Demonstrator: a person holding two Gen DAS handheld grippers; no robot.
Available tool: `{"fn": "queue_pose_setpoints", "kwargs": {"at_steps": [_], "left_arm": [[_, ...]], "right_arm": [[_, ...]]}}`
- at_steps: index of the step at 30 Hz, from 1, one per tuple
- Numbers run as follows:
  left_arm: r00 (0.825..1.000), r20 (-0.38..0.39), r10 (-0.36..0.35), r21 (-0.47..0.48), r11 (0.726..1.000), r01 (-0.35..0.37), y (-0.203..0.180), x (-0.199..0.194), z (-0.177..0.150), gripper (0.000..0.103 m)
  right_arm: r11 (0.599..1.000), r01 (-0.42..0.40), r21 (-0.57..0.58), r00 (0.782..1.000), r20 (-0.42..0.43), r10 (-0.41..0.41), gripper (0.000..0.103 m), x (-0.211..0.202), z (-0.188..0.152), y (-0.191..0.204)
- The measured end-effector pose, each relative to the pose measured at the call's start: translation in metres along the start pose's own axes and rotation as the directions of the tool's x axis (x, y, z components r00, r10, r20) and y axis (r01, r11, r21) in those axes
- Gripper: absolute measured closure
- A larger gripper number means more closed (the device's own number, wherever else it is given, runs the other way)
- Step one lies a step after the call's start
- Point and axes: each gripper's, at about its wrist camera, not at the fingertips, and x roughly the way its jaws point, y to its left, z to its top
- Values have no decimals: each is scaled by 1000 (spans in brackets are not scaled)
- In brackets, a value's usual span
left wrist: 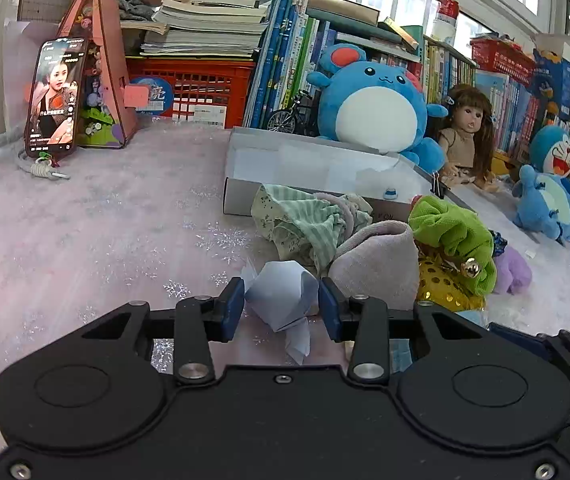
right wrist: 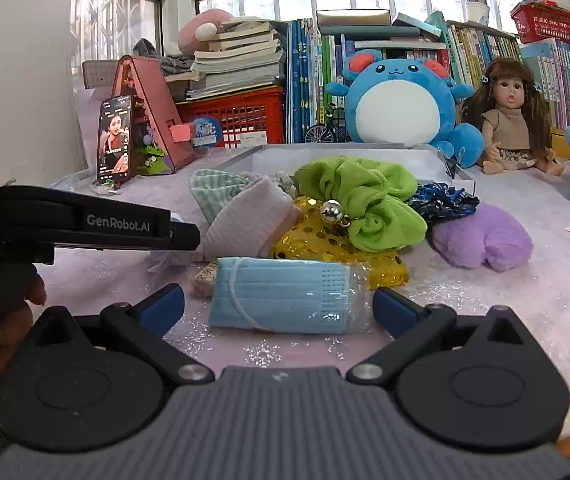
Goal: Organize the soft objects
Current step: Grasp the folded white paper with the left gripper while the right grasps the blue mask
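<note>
- My left gripper (left wrist: 281, 303) has its blue pads closed in on a crumpled pale-blue paper wad (left wrist: 283, 300); both pads appear to touch its sides, so I judge it gripped, though lightly.
- My right gripper (right wrist: 279, 307) stands wide open, holding nothing, with the wrapped blue face mask (right wrist: 285, 300) lying flat between and just ahead of its fingers.
- The relation that matters: the mask's long axis runs side to side, straight across the line of my right fingers, so the jaws would close along its length, not its width. I judge a wrist roll or a pinch at one end would serve better.
- The right hand is clearly the nearer one to the mask; the left gripper's body (right wrist: 97, 226) reaches in from the left of that view.
- Behind the mask sits the heap: green scrunchie (right wrist: 365, 204), gold sequin pouch (right wrist: 325, 248), pale ribbed sock (right wrist: 249, 224), purple plush piece (right wrist: 485, 238).
- The open grey box (left wrist: 317, 160) lies beyond the heap, probably the destination.
- Surface: pinkish glittery cloth (left wrist: 105, 232). Books, plush toys and a doll line the window behind.
</note>
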Motion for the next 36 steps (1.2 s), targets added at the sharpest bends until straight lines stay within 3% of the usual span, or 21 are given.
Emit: {"fn": "queue_pose_setpoints", "kwargs": {"at_steps": [11,23,36], "left_arm": [[1000,11,4,6,1000,-4,0,-8,2,65],[1000,-10,8,10,1000,-8,0,-6,1,65],[1000,-27,10,-5,1000,-10,3,-6,-1,65]], "right_arm": [[1000,-10,15,1000,-26,10,1,10,8,-7],[1000,-9,-25,999,-46,7,13,7,8,-3],[1000,-2,-19,1000,-22,1,18,-1,11,-4]]}}
